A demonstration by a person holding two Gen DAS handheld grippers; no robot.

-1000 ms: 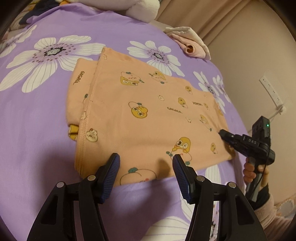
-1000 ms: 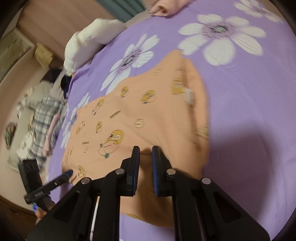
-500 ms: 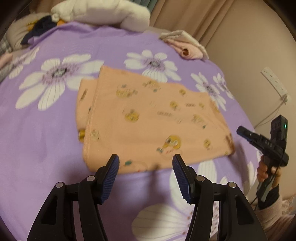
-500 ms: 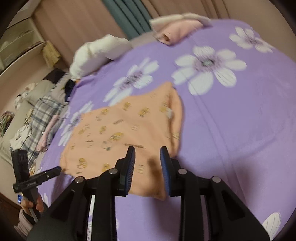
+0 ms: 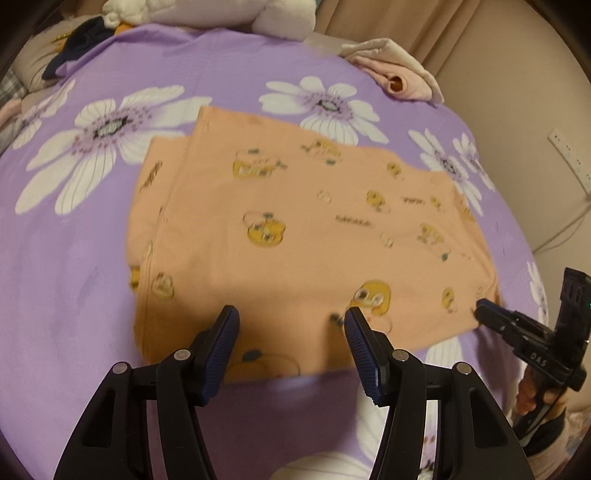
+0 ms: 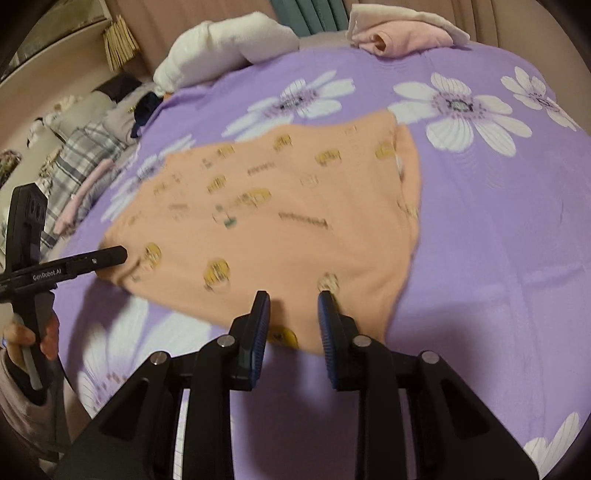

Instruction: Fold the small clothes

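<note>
Garment (image 5: 295, 236): soft peach knit, folded to a rough rectangle, flat on the bedspread (image 5: 74, 295); printed with small yellow cartoon figures and short dark words, too blurred to read. A stitched seam runs down one side, a narrower layer sticking out past it. Bedspread is purple, smooth, with big white daisies. Left gripper (image 5: 291, 325): black arms, ribbed blue pads, spread wide over the garment's near edge, nothing pinched. Right gripper (image 6: 293, 306): same build, jaws narrowly apart and closing, nothing between them, over the near edge. In the left view the right gripper's tip sits at the garment's corner; its body reads "DAS". In the right view the left gripper's side reads "GenRobot.AI", a hand (image 6: 33, 332) on its handle. Far edge: pink folded cloth (image 5: 399, 74), white plush (image 5: 221, 14), plaid fabric (image 6: 74, 155). Power strip (image 5: 569, 155) on wall.
</note>
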